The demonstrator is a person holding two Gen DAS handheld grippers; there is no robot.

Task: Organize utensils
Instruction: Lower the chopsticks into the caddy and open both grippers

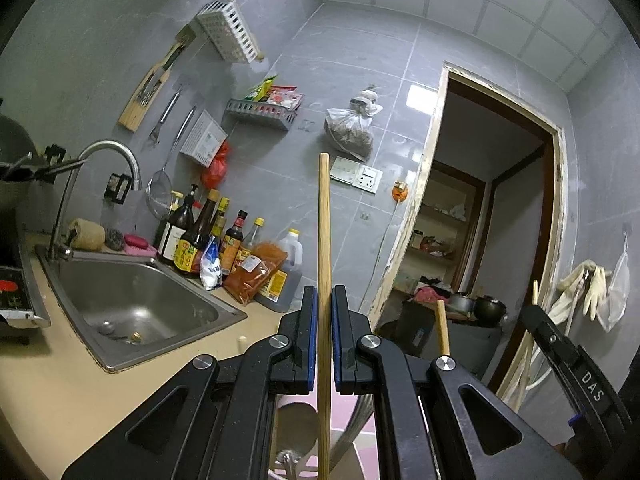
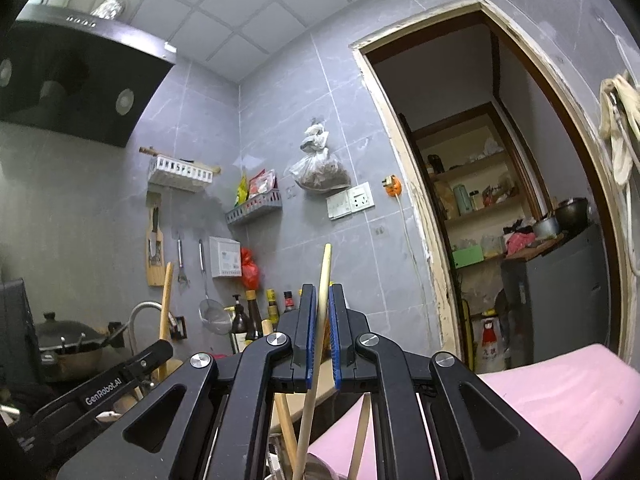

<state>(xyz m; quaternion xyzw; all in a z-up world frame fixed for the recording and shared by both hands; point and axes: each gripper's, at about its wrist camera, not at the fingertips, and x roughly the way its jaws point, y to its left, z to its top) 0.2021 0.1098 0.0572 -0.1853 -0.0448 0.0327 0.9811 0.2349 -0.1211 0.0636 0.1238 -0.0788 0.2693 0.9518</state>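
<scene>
White lettering reads "GenRobot.AI" along the left gripper (image 2: pixel 120 390) as the right wrist view catches it from the side, and "DAS" shows on the right gripper (image 1: pixel 576 364) at the edge of the left wrist view. Left gripper (image 1: pixel 324 332): fingers (image 1: pixel 306 336) clamped on a wooden stick (image 1: pixel 323 240) that stands upright, its tip in front of the grey tiled wall. Right gripper (image 2: pixel 322 336): fingers (image 2: pixel 308 340) pinched on a pale chopstick (image 2: pixel 324 276), leaning slightly right, rising past the bottles. Below both, something pink (image 2: pixel 560 396) with more sticks poking up. Steel sink (image 1: pixel 132 300) sits in the tabletop (image 1: pixel 52 368) to the left, curved faucet (image 1: pixel 116 156) over it, sauce bottles (image 1: pixel 192 240) crowded behind with labels too small to read. Wall baskets (image 1: pixel 228 36) above, a hanging bag (image 1: pixel 350 128), an open doorway (image 1: pixel 500 208) on the right.
</scene>
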